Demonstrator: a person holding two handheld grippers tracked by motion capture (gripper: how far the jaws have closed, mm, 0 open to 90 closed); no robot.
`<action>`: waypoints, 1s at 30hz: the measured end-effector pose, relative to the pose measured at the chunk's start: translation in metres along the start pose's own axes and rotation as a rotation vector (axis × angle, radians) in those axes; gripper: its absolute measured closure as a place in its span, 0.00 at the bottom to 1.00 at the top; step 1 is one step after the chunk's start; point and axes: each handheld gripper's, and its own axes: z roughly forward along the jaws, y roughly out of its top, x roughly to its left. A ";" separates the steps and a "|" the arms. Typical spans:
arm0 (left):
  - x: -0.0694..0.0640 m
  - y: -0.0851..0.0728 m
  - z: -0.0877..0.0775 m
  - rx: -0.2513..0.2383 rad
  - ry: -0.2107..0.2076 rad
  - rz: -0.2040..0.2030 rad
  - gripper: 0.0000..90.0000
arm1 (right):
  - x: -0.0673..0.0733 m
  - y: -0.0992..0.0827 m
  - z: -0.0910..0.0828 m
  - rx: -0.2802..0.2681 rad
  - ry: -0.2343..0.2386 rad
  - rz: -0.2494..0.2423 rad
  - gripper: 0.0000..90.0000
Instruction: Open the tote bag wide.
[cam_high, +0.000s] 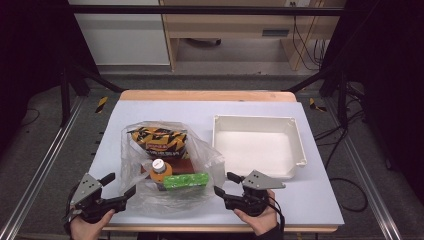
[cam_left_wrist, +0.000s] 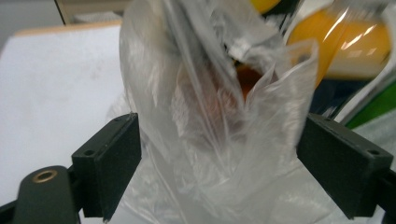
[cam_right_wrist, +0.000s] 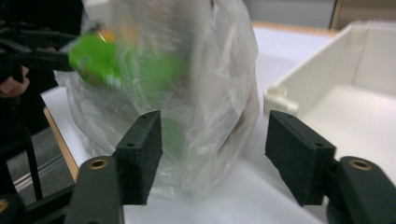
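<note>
Bag (cam_high: 167, 165) sits on the table (cam_high: 280, 210) left of the tray (cam_high: 300, 145), snacks inside, mouth toward the person. It's square between both grippers: left gripper (cam_high: 120, 189) at its near-left corner, right gripper (cam_high: 223, 184) at its near-right, about equally close. Both sets of jaws stand apart, plastic loose between the left pair, nothing pinched.

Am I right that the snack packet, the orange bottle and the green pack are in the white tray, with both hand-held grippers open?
Not quite. In the high view they lie inside the clear plastic bag, left of the white tray. Both the left hand-held gripper and the right hand-held gripper are indeed open.
</note>
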 end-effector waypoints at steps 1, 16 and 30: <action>0.000 0.004 -0.002 -0.006 0.000 0.000 0.14 | 0.001 0.004 -0.003 -0.013 -0.001 -0.002 0.38; 0.001 0.050 -0.019 -0.089 -0.003 0.004 0.13 | 0.000 0.058 -0.025 -0.166 -0.017 -0.025 0.30; 0.030 0.107 0.008 -0.103 0.030 -0.021 0.29 | -0.010 0.123 0.005 -0.194 -0.049 -0.035 0.36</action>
